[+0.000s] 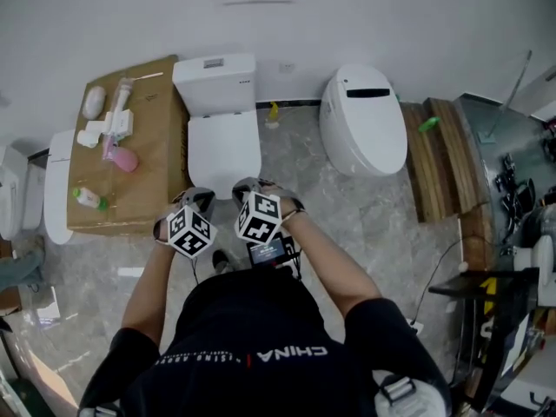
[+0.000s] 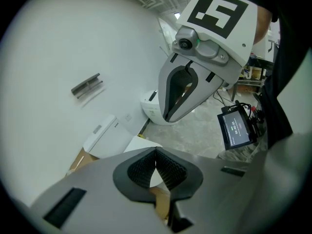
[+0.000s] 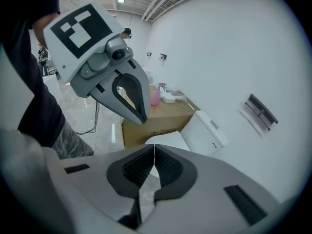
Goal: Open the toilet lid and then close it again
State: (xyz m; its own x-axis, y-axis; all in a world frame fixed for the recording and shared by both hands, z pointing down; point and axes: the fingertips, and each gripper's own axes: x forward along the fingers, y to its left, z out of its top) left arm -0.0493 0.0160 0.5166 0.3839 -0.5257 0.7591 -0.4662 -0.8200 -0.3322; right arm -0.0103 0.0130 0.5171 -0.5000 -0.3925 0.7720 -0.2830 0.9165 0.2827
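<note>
Toilet (image 1: 215, 83), square, white, stands against the wall with its lid (image 1: 224, 150) shut flat on the bowl. Left gripper (image 2: 156, 151): jaws together, ribbed pads meeting, nothing between them. Right gripper (image 3: 154, 146): jaws likewise together and empty. Both grippers are side by side, close to each other, angled down toward the lid's front edge; in the head view their tips overlap that edge, and whether they touch it cannot be told. Marker cubes (image 1: 191, 231) face upward on each gripper. Box (image 1: 143, 181), cardboard, sits just left of the toilet, touching or nearly touching its side; on top are a pink bottle (image 1: 124, 158) and several small white items. Second toilet (image 1: 365, 120), oval, lid down, is to the right, apart from the first. Yellow item (image 1: 273, 114) is on the floor by the wall between the two toilets. Wooden planks (image 1: 439, 159) are beyond the oval toilet, with a green item (image 1: 428, 125) on them. Small screen (image 1: 268, 252) is lit, at the person's waist below the right gripper. Floor (image 1: 347, 224) is grey marbled tile.
</note>
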